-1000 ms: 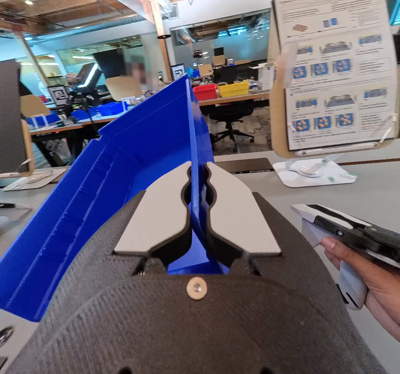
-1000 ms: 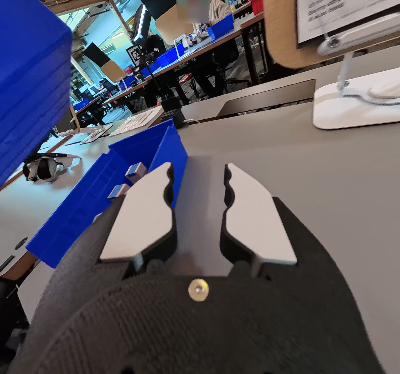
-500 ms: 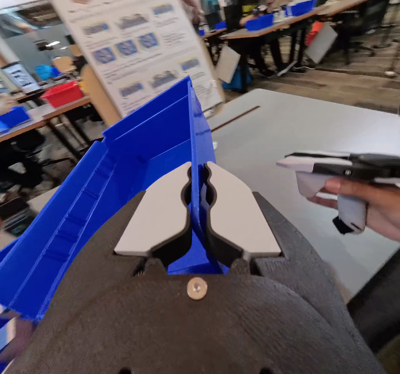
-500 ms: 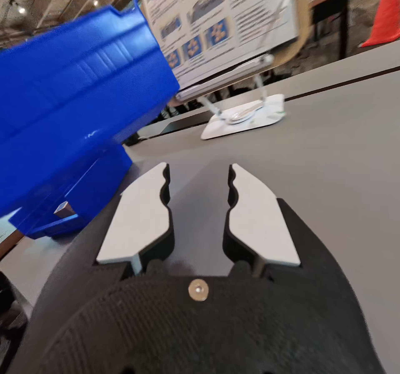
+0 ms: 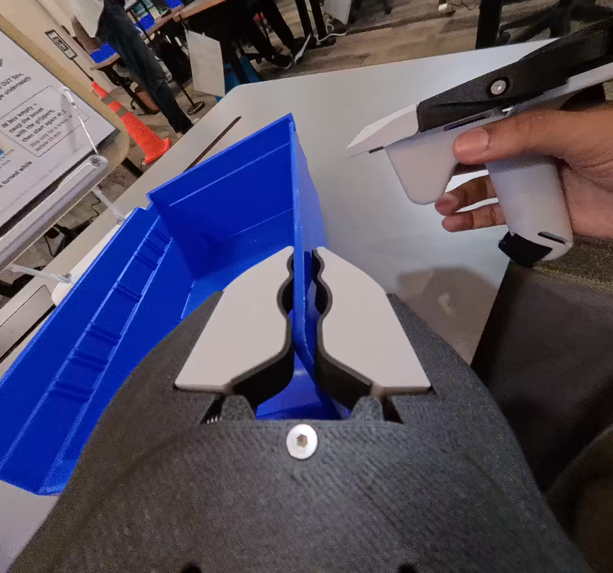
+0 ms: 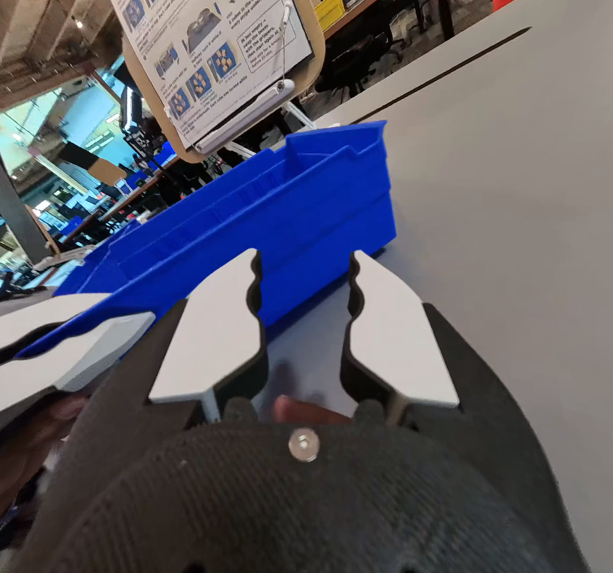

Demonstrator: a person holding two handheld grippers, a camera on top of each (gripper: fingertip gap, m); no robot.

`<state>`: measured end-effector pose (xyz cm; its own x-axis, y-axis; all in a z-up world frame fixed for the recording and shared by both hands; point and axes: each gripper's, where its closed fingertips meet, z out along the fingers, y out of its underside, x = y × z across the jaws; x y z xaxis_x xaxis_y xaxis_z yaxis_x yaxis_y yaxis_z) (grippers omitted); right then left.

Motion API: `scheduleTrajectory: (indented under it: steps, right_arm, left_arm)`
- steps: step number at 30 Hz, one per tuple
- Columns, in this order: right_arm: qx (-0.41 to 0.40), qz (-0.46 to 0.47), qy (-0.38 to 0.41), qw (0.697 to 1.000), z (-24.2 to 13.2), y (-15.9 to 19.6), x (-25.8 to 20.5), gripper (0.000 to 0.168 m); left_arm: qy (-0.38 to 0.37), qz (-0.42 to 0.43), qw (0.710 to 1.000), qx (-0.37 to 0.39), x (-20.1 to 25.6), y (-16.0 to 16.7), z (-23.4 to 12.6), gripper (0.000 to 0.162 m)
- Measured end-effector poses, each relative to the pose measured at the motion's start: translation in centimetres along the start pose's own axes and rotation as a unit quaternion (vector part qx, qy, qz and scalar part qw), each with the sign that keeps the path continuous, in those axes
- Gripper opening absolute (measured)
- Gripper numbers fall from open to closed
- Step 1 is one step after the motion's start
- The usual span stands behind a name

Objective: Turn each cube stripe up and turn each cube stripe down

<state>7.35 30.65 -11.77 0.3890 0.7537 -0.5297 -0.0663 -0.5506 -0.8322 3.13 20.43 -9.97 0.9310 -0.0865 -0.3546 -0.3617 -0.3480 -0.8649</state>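
Carrying the blue bin [image 5: 232, 199] by its side wall pinched in your left gripper [image 5: 302, 295], right gripper [image 6: 303, 288] spread and empty nearby, you seem to be repositioning bins; no cube shows, so set it flat on the table [image 6: 497, 192] next.

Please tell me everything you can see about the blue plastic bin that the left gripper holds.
The long, narrow blue plastic bin looks rigid and glossy, with an open top, straight walls and shallow ribs moulded along its long side. What shows of its inside holds no cubes. The left gripper is shut on its right side wall, one finger inside and one outside. It lies over the grey table near the corner.
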Motion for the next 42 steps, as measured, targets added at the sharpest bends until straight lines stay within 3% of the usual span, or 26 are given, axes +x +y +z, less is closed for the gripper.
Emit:
scheduleTrajectory:
  steps: [8, 18, 21, 27, 31, 37, 42]
  right_arm:
    - [-0.004, -0.060, 0.010, 0.998, -1.8, 1.5, -1.2, 0.052]
    - [-0.004, -0.102, 0.041, 0.994, -3.9, 2.1, -0.6, 0.054]
    - [-0.001, -0.097, 0.047, 0.994, -4.5, 1.9, -0.2, 0.056]
    - [0.044, -0.070, 0.025, 0.996, -5.5, 0.1, -0.7, 0.064]
    - [0.076, -0.075, 0.002, 0.994, -6.2, -1.4, -1.9, 0.066]
    - [0.035, -0.218, 0.054, 0.974, -4.8, 0.7, -4.3, 0.085]
    - [-0.010, -0.324, 0.095, 0.941, -2.3, 3.0, -5.5, 0.090]
  left_arm:
    - [0.013, 0.016, 0.999, 0.024, 2.7, 0.4, 2.8, 0.005]
    - [0.101, -0.029, 0.994, 0.016, 6.0, 0.8, 5.8, 0.029]
    - [0.202, -0.068, 0.977, 0.025, 8.4, 0.0, 5.5, 0.055]
    - [0.303, -0.193, 0.931, 0.066, 8.8, -2.0, 3.6, 0.057]
    - [0.335, -0.230, 0.905, 0.124, 7.2, -4.2, 1.3, 0.056]
    - [0.248, -0.243, 0.912, 0.220, 1.2, -4.9, -1.6, 0.055]
    - [0.157, -0.295, 0.915, 0.226, -3.9, -2.7, -2.7, 0.054]
